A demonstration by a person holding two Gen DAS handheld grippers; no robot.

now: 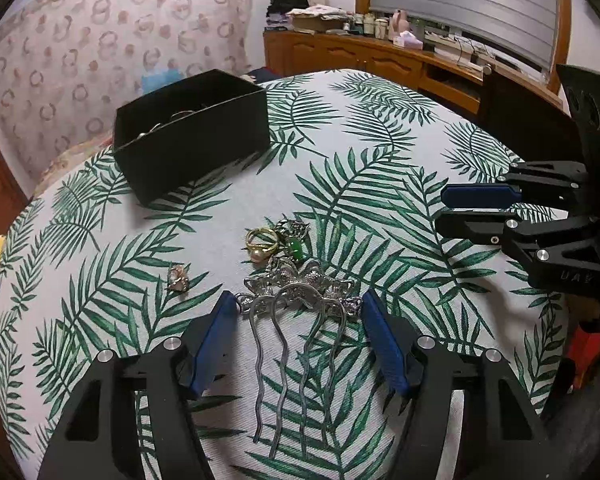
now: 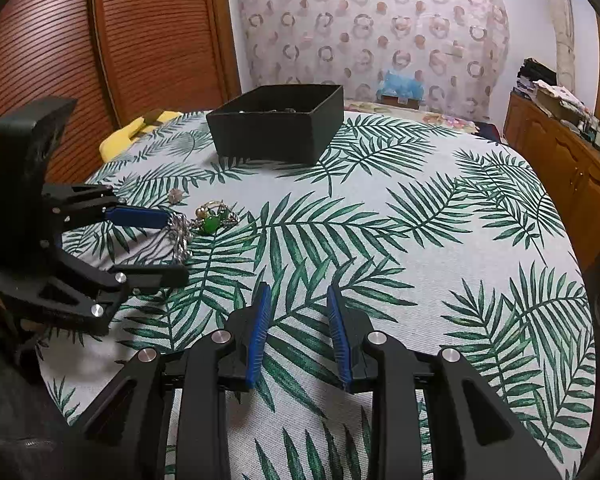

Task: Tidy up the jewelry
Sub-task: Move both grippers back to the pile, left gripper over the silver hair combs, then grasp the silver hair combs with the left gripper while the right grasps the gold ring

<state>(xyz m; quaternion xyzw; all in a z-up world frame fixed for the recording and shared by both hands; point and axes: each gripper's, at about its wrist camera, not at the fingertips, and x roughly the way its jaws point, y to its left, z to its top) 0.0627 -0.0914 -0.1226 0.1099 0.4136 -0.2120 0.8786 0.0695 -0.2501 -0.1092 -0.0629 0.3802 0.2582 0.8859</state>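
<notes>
Nearest in the left wrist view, the left hand-held gripper [image 1: 298, 332] is seen spread wide, its blue pads [image 1: 212, 344] flanking a silver hair comb [image 1: 296, 320] without touching it. Only this view shows the comb's wavy prongs lying on the leaf-print tabletop [image 1: 400, 152]. Just beyond, a gold pearl ring [image 1: 262, 242] and a green-stone piece [image 1: 294, 246] are bunched together, a small brooch [image 1: 178, 278] apart. The right hand-held gripper [image 2: 298, 332] is held parted over bare cloth. Farthest, a black box [image 2: 278, 124] is seen with metal pieces inside, indistinct.
</notes>
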